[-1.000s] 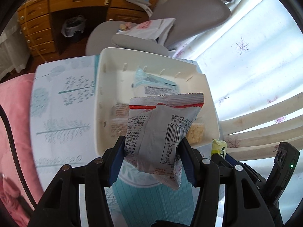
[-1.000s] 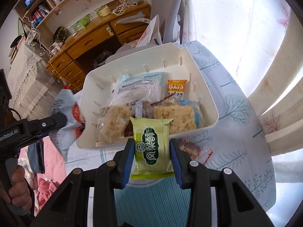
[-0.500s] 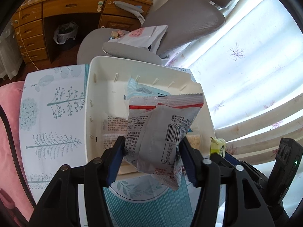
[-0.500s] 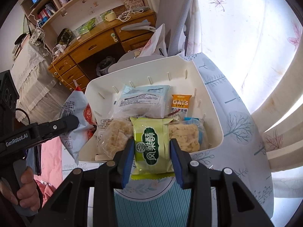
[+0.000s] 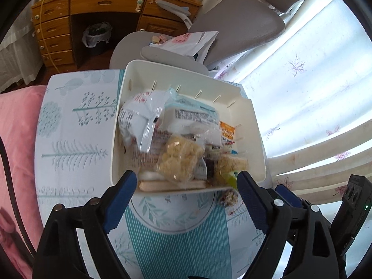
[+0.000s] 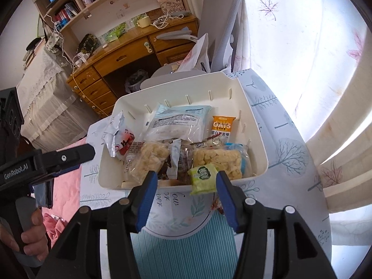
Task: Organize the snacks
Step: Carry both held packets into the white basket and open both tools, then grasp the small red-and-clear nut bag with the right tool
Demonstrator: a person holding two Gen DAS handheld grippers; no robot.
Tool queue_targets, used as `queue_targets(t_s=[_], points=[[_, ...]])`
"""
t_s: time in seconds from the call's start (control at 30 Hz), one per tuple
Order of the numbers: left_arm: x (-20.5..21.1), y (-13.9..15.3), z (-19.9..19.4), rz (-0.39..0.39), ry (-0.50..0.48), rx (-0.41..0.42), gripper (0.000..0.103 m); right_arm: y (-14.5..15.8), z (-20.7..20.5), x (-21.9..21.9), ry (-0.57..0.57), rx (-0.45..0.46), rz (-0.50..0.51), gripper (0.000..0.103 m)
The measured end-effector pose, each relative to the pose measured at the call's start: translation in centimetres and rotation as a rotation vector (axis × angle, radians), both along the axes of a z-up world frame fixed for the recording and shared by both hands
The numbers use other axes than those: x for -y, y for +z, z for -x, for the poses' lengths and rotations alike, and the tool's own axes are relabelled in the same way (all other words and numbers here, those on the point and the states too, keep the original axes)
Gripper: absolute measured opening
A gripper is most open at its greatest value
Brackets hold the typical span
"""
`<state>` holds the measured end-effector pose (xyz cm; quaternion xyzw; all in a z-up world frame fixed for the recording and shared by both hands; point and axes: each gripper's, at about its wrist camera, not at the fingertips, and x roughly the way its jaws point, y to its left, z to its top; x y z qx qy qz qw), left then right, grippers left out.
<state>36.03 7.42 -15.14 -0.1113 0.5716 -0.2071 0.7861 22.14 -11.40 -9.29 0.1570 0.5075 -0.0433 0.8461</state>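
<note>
Now the white rectangular plastic bin (image 6: 255,139) on the tree-print tablecloth (image 6: 286,139) holds my snacks: the crinkly silver-and-red packet (image 6: 117,137) leans at its left wall, and the small green-and-yellow pouch (image 6: 202,177) lies across its near rim (half hanging out). My left gripper (image 5: 186,183) and right gripper (image 6: 184,181) both gape wide and empty just before that rim.

White plastic bin (image 6: 255,144): front half packed with snack packets; bare floor along its back wall. Left of it, open leaf-print bench (image 5: 76,144); grey chair (image 5: 232,28) behind.
</note>
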Motion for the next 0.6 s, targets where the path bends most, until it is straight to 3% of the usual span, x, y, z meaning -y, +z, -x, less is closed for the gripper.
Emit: queue_targets(t_s=[0.17,0.33,0.6], points=[[0.4,0.8,3.3,-0.025,0.045,-0.005,0.087,0.5,1.9,0.5,0.025,0.012,-0.03,0.066],[0.6,1.2,7.0,-0.046,0.118,-0.052,0.087,1.2,3.7,1.2,0.093,0.02,-0.058,0.067],[1.6,2.6,13.3,-0.114,0.266,-0.055,0.087,2.0,6.5,2.8,0.204,0.023,-0.07,0.067]])
